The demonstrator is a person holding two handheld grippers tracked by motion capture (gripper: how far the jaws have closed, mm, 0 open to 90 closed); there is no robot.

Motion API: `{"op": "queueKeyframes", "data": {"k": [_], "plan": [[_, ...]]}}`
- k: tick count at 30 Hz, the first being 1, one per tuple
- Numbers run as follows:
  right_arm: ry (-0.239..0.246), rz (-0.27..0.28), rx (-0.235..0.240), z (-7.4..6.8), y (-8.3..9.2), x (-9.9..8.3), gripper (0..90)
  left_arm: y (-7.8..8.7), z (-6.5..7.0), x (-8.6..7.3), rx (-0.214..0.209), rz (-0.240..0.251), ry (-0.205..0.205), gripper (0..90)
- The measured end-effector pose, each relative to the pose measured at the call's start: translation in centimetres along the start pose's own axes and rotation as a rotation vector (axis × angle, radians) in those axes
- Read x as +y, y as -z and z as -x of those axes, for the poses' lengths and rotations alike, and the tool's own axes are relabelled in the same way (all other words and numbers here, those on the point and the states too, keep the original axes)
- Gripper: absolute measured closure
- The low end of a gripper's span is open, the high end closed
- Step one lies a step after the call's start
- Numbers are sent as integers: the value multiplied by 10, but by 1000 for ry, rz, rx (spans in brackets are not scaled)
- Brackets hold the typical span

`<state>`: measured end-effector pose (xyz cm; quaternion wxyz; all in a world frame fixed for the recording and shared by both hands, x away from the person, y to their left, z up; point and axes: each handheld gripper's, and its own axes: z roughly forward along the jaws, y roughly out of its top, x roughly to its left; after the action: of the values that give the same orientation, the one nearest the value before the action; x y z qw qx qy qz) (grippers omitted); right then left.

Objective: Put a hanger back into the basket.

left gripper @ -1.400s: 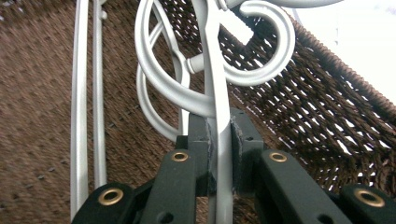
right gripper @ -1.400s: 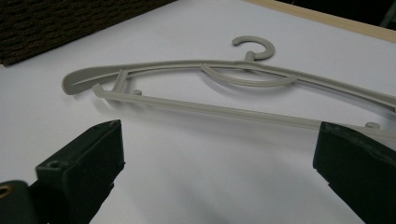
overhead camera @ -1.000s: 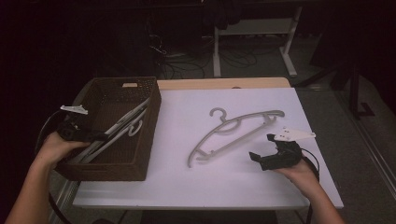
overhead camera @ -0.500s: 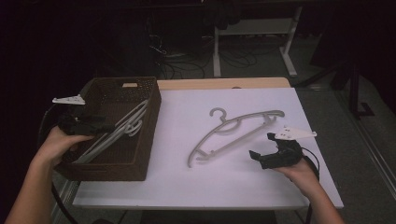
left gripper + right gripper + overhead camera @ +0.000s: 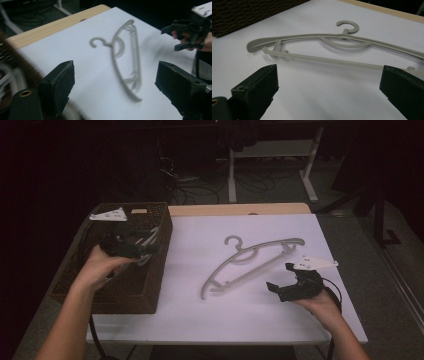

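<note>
The grey hanger lies flat on the white surface, right of the dark woven basket and well clear of it, its hook pointing toward the far edge. The left gripper is held above the basket's far right part; its fingers have just been opening and now stand spread, with nothing between them. In the left gripper view the hanger sits ahead on the surface, blurred. More grey hangers rest inside the basket under that gripper. The right gripper rests near the right edge of the surface, just beside the hanger's near right end and apart from it; its fingers are released and wide, empty, facing the hanger's lower bar. A wooden strip borders the far edge of the surface.
</note>
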<state>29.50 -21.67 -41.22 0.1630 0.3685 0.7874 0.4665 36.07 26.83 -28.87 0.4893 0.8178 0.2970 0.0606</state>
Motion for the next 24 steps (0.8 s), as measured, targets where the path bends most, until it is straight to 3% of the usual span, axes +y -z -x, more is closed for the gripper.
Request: {"op": "queueKeyframes", "data": {"k": [6, 13, 18, 24], "plan": [[4, -2, 6, 0, -1, 0, 14, -39, 21, 10, -31, -7, -14, 161], [6, -12, 4, 1, -1, 0, 14, -82, 38, 6, -52, -10, -16, 236], [4, -11, 1, 2, -2, 0, 14, -110, 42, -6, -42, -46, -12, 421], [8, -18, 2, 1, -1, -2, 15, -142, 34, -29, 27, -116, 43, 706]]}}
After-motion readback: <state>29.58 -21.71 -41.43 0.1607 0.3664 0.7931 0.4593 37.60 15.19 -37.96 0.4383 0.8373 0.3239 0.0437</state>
